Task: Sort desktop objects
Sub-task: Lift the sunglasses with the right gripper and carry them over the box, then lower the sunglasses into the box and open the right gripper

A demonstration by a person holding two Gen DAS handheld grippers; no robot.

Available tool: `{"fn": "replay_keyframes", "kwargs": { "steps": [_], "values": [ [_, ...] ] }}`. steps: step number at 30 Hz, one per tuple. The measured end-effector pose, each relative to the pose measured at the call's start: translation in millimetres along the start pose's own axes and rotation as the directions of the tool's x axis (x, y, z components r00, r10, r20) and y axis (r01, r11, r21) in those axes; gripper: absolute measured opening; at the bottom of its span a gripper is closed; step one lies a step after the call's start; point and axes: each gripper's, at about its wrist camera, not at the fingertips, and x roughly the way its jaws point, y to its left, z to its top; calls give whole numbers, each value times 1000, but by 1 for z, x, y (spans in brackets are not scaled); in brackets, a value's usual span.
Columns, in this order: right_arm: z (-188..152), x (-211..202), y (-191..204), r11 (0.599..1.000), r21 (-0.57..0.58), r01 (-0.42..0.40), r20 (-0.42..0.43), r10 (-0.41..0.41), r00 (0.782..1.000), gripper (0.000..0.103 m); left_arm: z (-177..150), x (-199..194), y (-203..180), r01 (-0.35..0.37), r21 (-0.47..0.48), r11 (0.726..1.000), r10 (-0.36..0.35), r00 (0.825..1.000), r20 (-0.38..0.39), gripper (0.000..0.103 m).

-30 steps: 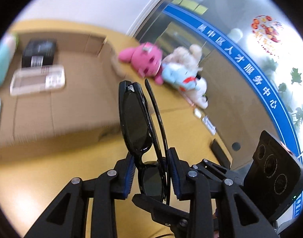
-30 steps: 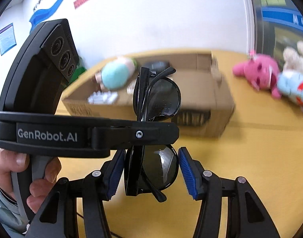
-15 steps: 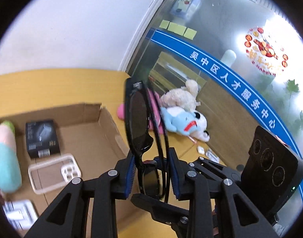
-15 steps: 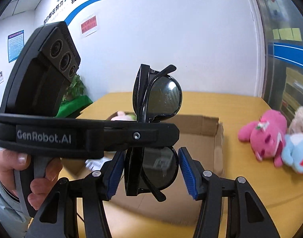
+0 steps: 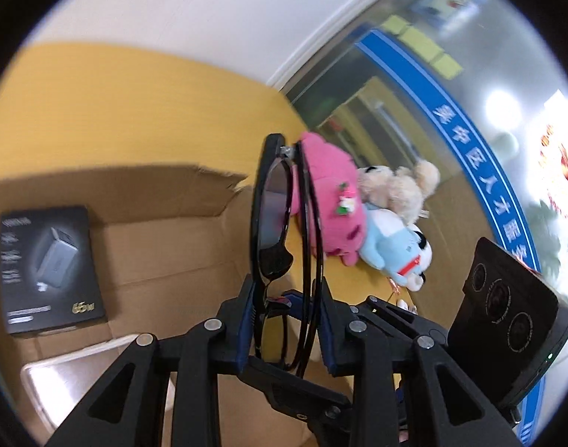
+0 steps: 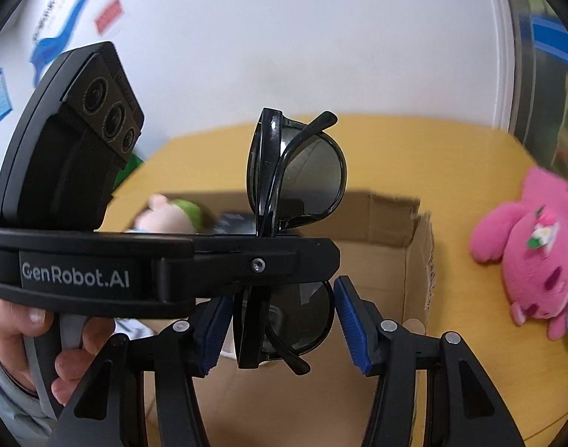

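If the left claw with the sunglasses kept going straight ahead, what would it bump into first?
Probably the pink plush toy, lying right behind the black folded sunglasses that the left claw grips, though depth is unclear.

Sunglasses (image 6: 295, 182) above cardboard box (image 6: 395, 260)

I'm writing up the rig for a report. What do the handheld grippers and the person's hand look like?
Both grippers are matte black plastic with triangular cut-out linkages, silver rivets and blue ribbed fingers. The left gripper bears white "GenRobot.AI" lettering, a grey trigger and a slanted black block with three round lenses. The bare hand shows a grey sleeve cuff. No cables are visible.
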Motion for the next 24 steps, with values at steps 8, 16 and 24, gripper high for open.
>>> {"fn": "replay_keyframes", "kwargs": {
  "steps": [8,16,24],
  "values": [
    [-1,80,-31,996,72,45,-235,-27,972,52,8,66,63,-17,-198,980,-9,991,-130,28],
    [-11,122,-34,990,41,133,-351,-111,930,52,1,93,85,-80,-270,959,24,979,-204,28],
    [-14,124,-26,984,8,180,-347,-166,923,55,2,84,78,-127,-270,954,69,975,-211,49]
  ]
}}
